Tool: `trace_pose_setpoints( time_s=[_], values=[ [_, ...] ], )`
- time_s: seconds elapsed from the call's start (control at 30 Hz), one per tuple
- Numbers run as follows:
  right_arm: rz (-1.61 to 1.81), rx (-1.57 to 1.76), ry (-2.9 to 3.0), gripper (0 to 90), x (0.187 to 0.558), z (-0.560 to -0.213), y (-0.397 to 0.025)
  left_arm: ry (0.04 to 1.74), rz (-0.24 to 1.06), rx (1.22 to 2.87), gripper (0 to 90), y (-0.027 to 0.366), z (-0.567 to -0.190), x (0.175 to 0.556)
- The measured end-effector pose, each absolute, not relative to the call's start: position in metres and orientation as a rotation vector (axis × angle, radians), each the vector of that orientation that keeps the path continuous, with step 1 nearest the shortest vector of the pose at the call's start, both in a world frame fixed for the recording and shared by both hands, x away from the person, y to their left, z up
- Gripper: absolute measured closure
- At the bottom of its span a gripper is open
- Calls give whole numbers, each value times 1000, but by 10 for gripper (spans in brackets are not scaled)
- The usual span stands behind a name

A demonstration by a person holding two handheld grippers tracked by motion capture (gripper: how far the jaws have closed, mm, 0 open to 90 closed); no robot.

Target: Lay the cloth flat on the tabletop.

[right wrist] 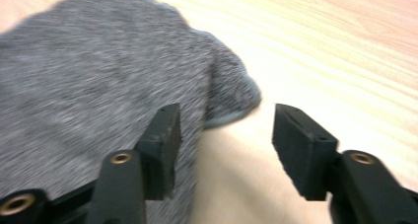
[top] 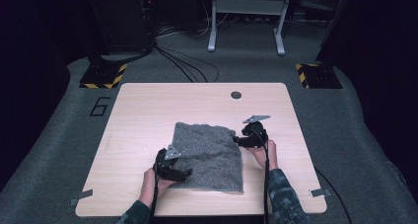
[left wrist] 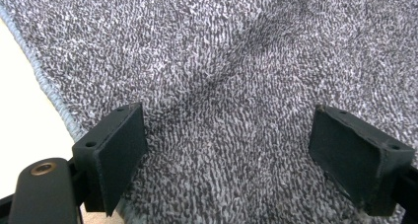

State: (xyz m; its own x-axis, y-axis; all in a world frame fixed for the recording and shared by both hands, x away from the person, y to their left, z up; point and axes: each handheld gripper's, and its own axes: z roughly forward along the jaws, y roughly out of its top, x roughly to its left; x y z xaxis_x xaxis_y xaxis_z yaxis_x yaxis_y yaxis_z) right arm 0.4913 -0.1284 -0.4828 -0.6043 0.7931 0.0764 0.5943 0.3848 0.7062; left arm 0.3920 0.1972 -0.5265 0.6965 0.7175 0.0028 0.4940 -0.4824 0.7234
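A grey towel (top: 209, 155) lay folded in the middle of the worktop (top: 143, 110) as the left gripper (top: 173, 170) hovered over its near left corner, jaws spread wide above the pile with nothing between them. The right gripper (top: 240, 140), jaws also spread, straddled the towel's far right corner. A shallow bite there could have caught one layer only, letting the fold slip or bunch
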Motion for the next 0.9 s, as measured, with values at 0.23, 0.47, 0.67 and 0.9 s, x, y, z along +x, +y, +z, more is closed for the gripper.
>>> trace_pose_setpoints(
  time_s=[0.23, 0.47, 0.67, 0.9],
  values=[
    [973, 1262, 2377, 598, 517, -496, -117, 917, 396, 2174, 140, 198, -528, 390],
    [912, 1273, 2402, 775, 523, -508, -114, 917, 403, 2172, 140, 197, -528, 389],
    [858, 1224, 2397, 876, 523, -506, -108, 914, 405, 2173, 140, 198, -528, 389],
    [767, 1157, 2318, 877, 526, -490, -109, 923, 412, 2162, 140, 197, -529, 389]
  ],
)
